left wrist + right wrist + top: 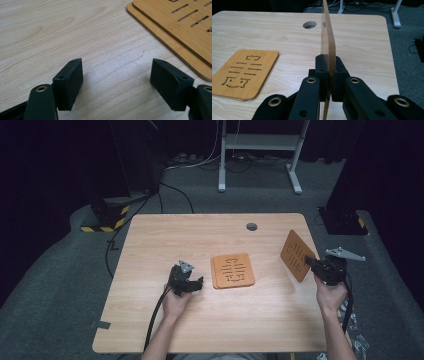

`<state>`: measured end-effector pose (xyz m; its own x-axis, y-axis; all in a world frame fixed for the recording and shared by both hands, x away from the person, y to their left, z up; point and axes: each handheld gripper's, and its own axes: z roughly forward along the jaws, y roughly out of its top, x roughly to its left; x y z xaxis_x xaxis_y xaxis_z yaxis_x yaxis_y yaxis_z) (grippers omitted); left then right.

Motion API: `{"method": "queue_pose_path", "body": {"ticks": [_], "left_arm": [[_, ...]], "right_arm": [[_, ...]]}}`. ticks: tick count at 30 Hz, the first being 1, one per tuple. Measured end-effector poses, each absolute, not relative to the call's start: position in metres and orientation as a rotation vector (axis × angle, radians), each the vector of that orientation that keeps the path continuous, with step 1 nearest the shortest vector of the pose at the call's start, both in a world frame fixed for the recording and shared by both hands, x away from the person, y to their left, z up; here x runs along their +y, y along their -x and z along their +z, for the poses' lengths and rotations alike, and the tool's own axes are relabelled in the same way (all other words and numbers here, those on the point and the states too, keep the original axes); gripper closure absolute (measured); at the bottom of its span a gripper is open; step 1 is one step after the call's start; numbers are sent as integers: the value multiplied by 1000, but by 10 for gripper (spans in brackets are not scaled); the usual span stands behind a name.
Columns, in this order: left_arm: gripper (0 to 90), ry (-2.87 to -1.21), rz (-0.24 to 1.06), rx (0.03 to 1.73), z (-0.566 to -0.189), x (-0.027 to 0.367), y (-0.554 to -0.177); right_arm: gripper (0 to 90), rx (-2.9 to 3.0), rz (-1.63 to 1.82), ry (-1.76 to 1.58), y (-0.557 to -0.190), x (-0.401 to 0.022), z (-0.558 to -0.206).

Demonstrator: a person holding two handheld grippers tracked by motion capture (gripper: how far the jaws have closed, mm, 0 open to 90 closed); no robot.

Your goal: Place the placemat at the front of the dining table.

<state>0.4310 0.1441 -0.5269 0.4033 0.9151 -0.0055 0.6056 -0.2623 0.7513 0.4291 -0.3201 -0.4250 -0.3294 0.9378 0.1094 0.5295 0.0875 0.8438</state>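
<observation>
Table point(150, 310): right gripper point(311, 262) clamps board point(296, 254), 2 stacked boards point(232, 271) flat.

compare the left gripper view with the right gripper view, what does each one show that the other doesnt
Left gripper view alone: the left hand-held gripper, open over bare table, and the flat boards' layered edges, one lying on another.

Right gripper view alone: the right hand-held gripper shut on an upright slotted board, plus the table's round hole.

Both: the wooden table and the flat slotted boards.
</observation>
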Motion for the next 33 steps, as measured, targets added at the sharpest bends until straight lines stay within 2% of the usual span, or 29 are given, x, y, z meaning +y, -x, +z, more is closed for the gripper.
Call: {"method": "queue_pose_path", "body": {"ticks": [15, 20, 33], "left_arm": [[265, -1978, 580, 1293, -527, 144, -431], [261, -1982, 578, 1290, -527, 144, -431], [257, -1986, 578, 1289, -527, 144, -431]], "right_arm": [[861, 1903, 1130, -1453, -432, -323, -431], [815, 1903, 1117, -1462, -433, -325, -431], [772, 1877, 1034, -1462, -432, -329, -431]]}}
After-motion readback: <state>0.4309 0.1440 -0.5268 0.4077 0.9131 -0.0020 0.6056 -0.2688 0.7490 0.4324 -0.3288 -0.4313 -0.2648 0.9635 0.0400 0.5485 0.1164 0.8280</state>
